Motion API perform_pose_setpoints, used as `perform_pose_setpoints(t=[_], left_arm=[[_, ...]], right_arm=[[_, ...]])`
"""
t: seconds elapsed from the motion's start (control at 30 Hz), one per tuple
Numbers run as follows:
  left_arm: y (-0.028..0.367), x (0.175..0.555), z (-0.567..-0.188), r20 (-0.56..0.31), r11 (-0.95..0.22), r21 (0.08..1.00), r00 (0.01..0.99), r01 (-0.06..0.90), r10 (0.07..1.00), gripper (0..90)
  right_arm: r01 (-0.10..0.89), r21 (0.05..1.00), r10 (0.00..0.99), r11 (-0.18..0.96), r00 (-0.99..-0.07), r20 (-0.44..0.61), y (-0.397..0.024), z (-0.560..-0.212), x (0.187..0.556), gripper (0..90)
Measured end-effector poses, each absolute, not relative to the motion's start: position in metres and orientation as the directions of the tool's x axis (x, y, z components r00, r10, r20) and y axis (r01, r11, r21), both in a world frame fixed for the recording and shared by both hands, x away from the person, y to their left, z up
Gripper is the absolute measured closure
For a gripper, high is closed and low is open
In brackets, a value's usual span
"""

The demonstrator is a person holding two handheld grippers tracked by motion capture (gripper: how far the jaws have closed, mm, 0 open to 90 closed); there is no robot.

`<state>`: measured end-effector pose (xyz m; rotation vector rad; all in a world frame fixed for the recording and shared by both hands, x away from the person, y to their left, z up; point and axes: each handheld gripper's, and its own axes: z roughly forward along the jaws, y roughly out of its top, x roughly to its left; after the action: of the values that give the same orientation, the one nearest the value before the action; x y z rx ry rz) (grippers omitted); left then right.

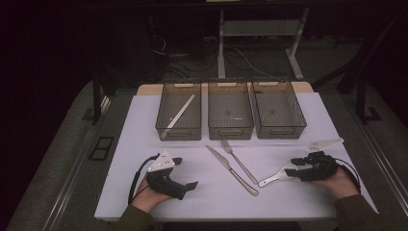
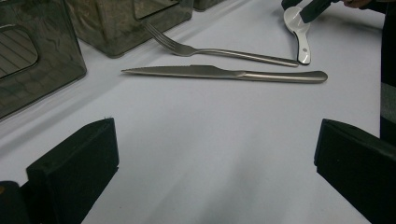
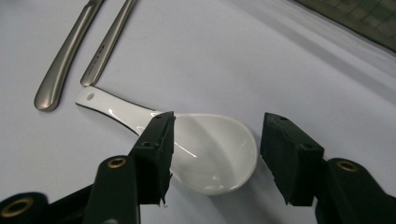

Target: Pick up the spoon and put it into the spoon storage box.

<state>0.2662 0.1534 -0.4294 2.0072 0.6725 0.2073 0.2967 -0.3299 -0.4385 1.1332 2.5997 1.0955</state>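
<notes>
Spoon: a white ceramic spoon (image 3: 205,149) lies on the white desk (image 1: 144,125), at the right and near the front edge, bowl facing up, its handle pointing toward the knife (image 1: 231,169) and fork (image 1: 239,161).
Right hand-held gripper: the right hand-held gripper (image 3: 215,151) straddles the spoon's bowl, jaws about half open. One pad sits at or on the rim near the neck, the other stands clear of the far rim, so I judge it has no grip yet.
Left hand-held gripper: the left hand-held gripper (image 1: 180,175) rests low on the desk at the left, jaws wide, nothing between them.
Bins: three clear bins (image 1: 231,113) stand in a row at the back; the left one holds a pale stick-like item (image 1: 180,114), the other two look empty.
Slip risk: the bowl is glazed, smooth and rounded. Pads closing on its curved rim could squeeze it out sideways or upward.
Tilt risk: a grip at the bowl leaves the handle as a lever, so the spoon may pivot between the pads once lifted.
Knock risk: the handle tip lies just beside the knife and fork ends; a skidding spoon could push them.
Breakage risk: a drop onto the desk or a bin rim could chip the ceramic.
</notes>
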Motion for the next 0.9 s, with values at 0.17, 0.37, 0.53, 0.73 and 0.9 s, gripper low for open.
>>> perform_pose_setpoints(t=[0.17, 0.37, 0.53, 0.73, 0.9], left_arm=[[0.153, 0.2669, -0.4298, -0.122, -0.382, 0.848, 0.836, 0.368, 0.535, 0.0], [0.1535, 0.2668, -0.43, -0.123, -0.381, 0.848, 0.836, 0.369, 0.535, 0.0], [0.153, 0.2669, -0.4299, -0.122, -0.383, 0.847, 0.837, 0.368, 0.533, 0.0], [0.1525, 0.2663, -0.43, -0.125, -0.382, 0.846, 0.836, 0.371, 0.535, 0.0], [0.1521, 0.2664, -0.4302, -0.122, -0.388, 0.845, 0.838, 0.368, 0.532, 0.0]], right_arm=[[0.602, 0.638, 0.674, 0.481, -0.719, 0.171, -0.3293, -0.4397, 0.2957, 48.4], [0.603, 0.616, 0.67, 0.506, -0.725, 0.16, -0.3283, -0.4415, 0.2955, 51.6], [0.6, 0.601, 0.662, 0.529, -0.734, 0.15, -0.3273, -0.4416, 0.2947, 56.2], [0.59, 0.59, 0.646, 0.552, -0.749, 0.144, -0.3272, -0.4403, 0.293, 64.1], [0.59, 0.574, 0.634, 0.567, -0.758, 0.153, -0.3298, -0.4388, 0.2925, 68.5]])
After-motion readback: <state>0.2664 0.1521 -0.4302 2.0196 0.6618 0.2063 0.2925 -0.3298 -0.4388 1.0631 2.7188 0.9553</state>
